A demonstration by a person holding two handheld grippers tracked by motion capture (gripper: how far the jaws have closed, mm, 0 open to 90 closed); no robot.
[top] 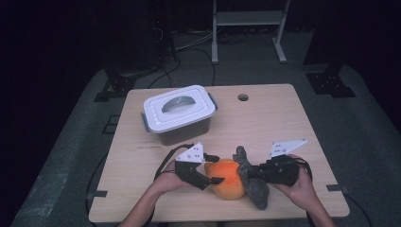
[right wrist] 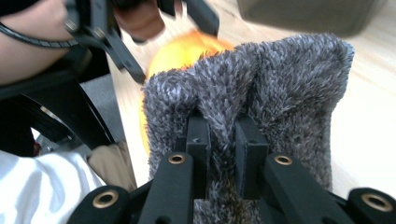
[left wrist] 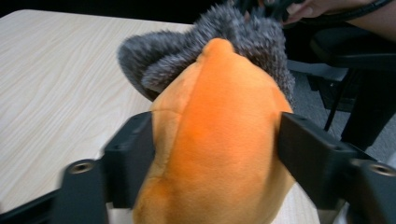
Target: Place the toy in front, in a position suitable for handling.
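An orange plush toy [top: 229, 182] with a grey fuzzy part [top: 255, 189] lies near the table's front edge. My left gripper [top: 215, 169] straddles the toy's left end. In the left gripper view the two jaws of the left gripper [left wrist: 215, 144] press against both sides of the orange body [left wrist: 219, 140], and the grey fuzz [left wrist: 187, 51] rises behind it. My right gripper [top: 246, 172] comes in from the right. Its jaws [right wrist: 223, 130] stand close together, pinching a fold of the grey fuzz [right wrist: 289, 84]. The orange body [right wrist: 182, 51] shows beyond that fold.
A dark box with a white handled lid [top: 179, 111] stands at the back left of the wooden table [top: 283, 123]. A round hole [top: 243, 97] marks the far edge. A metal frame [top: 248, 19] stands on the floor behind.
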